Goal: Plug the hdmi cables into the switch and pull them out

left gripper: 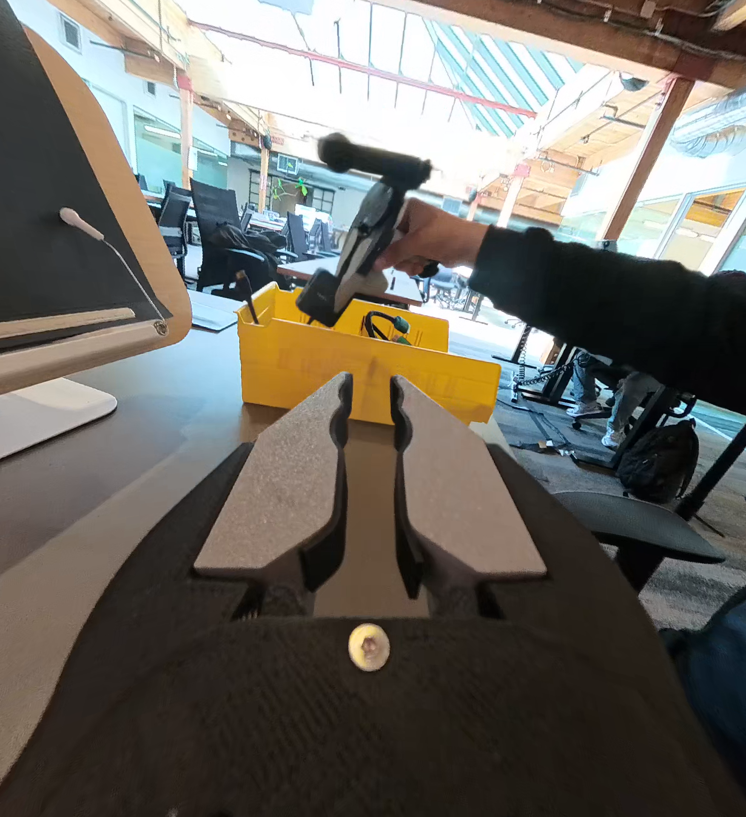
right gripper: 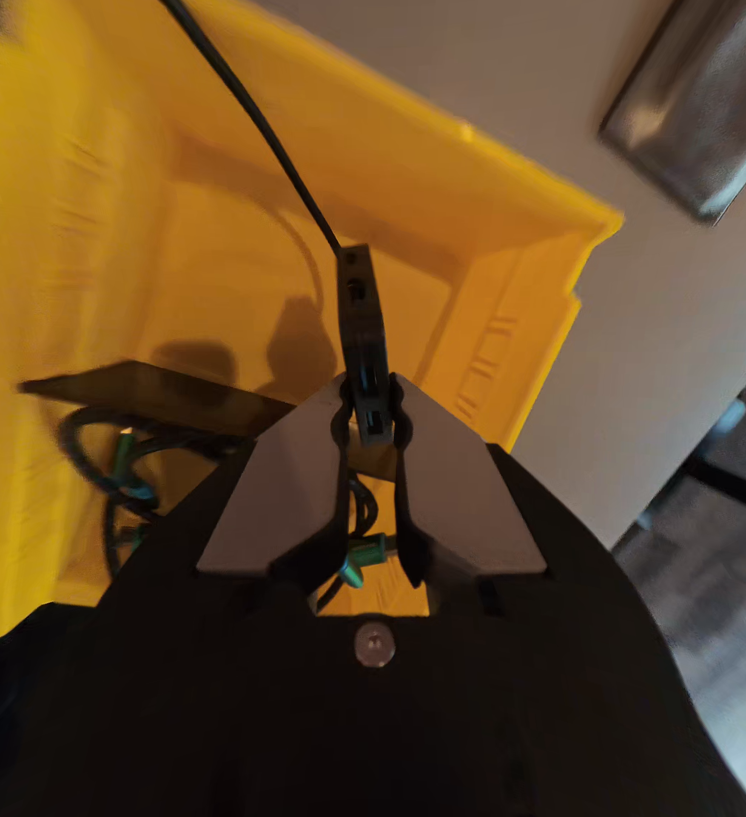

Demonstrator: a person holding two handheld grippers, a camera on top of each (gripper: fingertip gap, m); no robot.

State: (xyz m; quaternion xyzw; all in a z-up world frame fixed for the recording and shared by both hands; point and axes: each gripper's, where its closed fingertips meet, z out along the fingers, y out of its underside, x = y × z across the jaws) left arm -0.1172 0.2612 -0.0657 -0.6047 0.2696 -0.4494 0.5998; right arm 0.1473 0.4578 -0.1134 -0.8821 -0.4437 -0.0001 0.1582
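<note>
A yellow bin (left gripper: 362, 371) stands on the dark desk ahead of my left gripper (left gripper: 370, 389). The left gripper's fingers are slightly apart with nothing between them. A hand holds my right gripper (left gripper: 340, 292) over the bin, tilted down. It is shut on the thin black switch (right gripper: 360, 309), which also shows in the left wrist view (left gripper: 314, 294). A thin black cable (right gripper: 274, 137) runs from the switch's far end. HDMI cables with green plugs (right gripper: 128, 477) lie coiled in the bin (right gripper: 517, 230); they also show in the left wrist view (left gripper: 400, 325).
A monitor (left gripper: 53, 199) on a white foot (left gripper: 31, 424) stands left of the bin. A black cable end (left gripper: 247, 296) sticks up at the bin's left corner. A flat black item (right gripper: 154, 393) lies in the bin. The desk edge, a chair (left gripper: 627, 530) and a backpack (left gripper: 658, 460) are to the right. Tip to tip, the grippers are about 35 cm apart. The monitor (left gripper: 53, 199) lies around 25 cm away from my left fingertips.
</note>
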